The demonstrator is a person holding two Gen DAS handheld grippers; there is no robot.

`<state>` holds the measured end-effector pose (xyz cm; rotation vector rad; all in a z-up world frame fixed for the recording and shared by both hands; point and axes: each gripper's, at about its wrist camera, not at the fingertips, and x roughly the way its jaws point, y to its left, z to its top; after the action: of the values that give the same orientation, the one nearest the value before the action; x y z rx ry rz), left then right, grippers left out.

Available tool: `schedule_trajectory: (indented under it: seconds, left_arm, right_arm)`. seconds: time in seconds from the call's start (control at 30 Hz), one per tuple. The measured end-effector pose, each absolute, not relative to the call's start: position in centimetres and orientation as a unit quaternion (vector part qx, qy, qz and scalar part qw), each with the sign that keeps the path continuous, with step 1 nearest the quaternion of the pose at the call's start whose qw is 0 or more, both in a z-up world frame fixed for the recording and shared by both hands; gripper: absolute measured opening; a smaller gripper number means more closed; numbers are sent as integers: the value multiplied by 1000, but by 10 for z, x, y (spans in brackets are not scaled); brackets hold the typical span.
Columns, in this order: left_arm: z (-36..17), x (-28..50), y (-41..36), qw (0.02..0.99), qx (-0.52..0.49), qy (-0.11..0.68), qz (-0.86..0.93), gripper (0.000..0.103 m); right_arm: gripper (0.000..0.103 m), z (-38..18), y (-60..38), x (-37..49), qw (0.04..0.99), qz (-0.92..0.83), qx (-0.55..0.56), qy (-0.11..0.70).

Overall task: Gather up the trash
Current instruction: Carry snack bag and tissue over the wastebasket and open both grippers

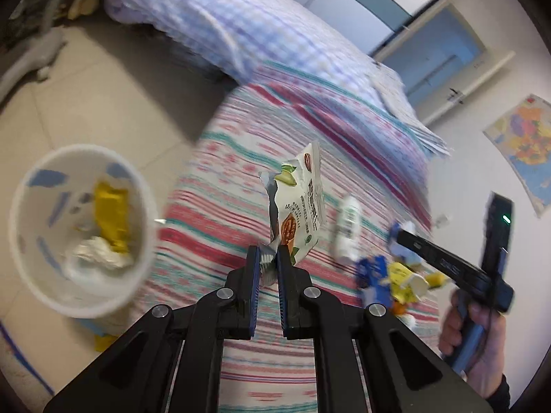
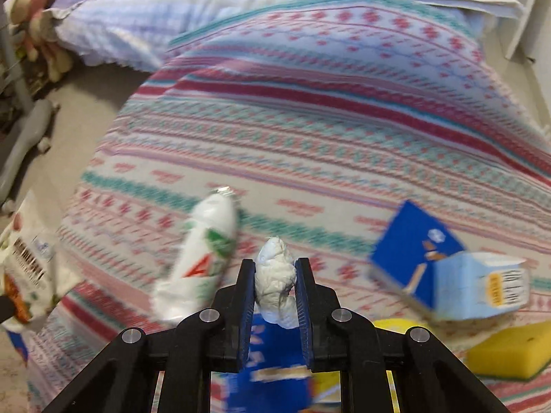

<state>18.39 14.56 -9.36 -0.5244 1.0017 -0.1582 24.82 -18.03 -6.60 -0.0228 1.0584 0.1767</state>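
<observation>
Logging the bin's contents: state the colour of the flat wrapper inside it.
Yellow wrapper, lying in the white bin; clearest in the left wrist view.

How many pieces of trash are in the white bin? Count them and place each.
2. A yellow wrapper lies inside the white bin; a crumpled white tissue sits just below it in the picture, touching it. Blur may hide more.

Left gripper point(image 1: 268, 258): black plastic linkage arms with round silver pivot screws and triangular recesses; blue ribbed pads on the finger faces. Right gripper point(image 2: 274, 275): same build, black with blue pads. Right hand point(image 1: 477, 340): dark sleeve cuff; blue handle, black housing, small green light.
</observation>
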Motion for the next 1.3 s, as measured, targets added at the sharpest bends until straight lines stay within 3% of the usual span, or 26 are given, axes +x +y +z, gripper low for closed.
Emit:
schedule_trajectory:
  seconds: [0.37,0.9,0.93,1.03,1.3]
  left_arm:
    - [-100,154,272,837,-266,473,73,10]
    - [-129,156,300,816,-236,513,124,13]
    - [-130,157,300,815,-233,516,126,17]
    - [-131,156,303,814,-238,516,124,41]
    - [-120,149,322,821,-281,476,141,44]
  right_arm:
    - [20,-58,-114,223,853,171,5,494]
    - [21,-77,-7,201,819,275,25,502]
    - [21,-80,-1,201,818,278,25,503]
    - [21,-85,12,202,815,282,35,504]
    - [22,-104,67,206,800,317,90,501]
